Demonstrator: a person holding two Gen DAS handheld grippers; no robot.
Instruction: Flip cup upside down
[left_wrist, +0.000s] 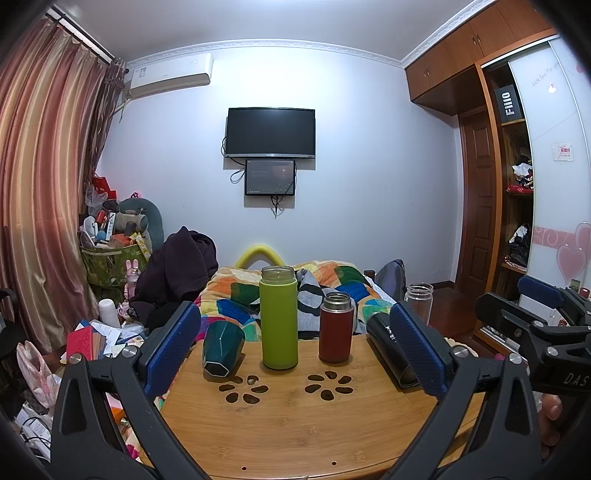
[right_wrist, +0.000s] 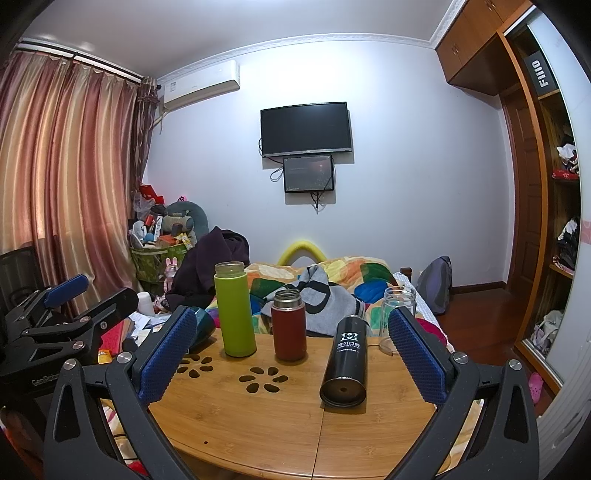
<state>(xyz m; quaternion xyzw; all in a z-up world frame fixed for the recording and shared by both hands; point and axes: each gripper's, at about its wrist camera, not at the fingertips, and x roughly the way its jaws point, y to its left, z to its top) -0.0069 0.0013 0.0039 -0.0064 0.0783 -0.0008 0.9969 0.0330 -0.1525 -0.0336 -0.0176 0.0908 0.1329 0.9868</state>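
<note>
Through the left wrist camera, I see my left tool (left_wrist: 295, 343) spread wide with nothing between its blue pads, hovering over the round bamboo tabletop (left_wrist: 295, 424). Just ahead of its left finger, the dark teal faceted cup (left_wrist: 221, 350) lies tipped, its base toward me. Straight ahead stand the tall lime-green open bottle (left_wrist: 279, 319) and the shorter red flask with a steel neck (left_wrist: 335, 328). A black cylindrical flask (left_wrist: 386, 345) leans just behind the right finger, and a clear glass jar (left_wrist: 418, 297) stands beyond it.

Through the right wrist camera, my right tool (right_wrist: 291, 356) is likewise spread and grips nothing. The black flask sits tilted between its fingers, nearer the right one, base toward me. The teal cup peeks out just behind the left finger. The left tool shows at the far left.
</note>
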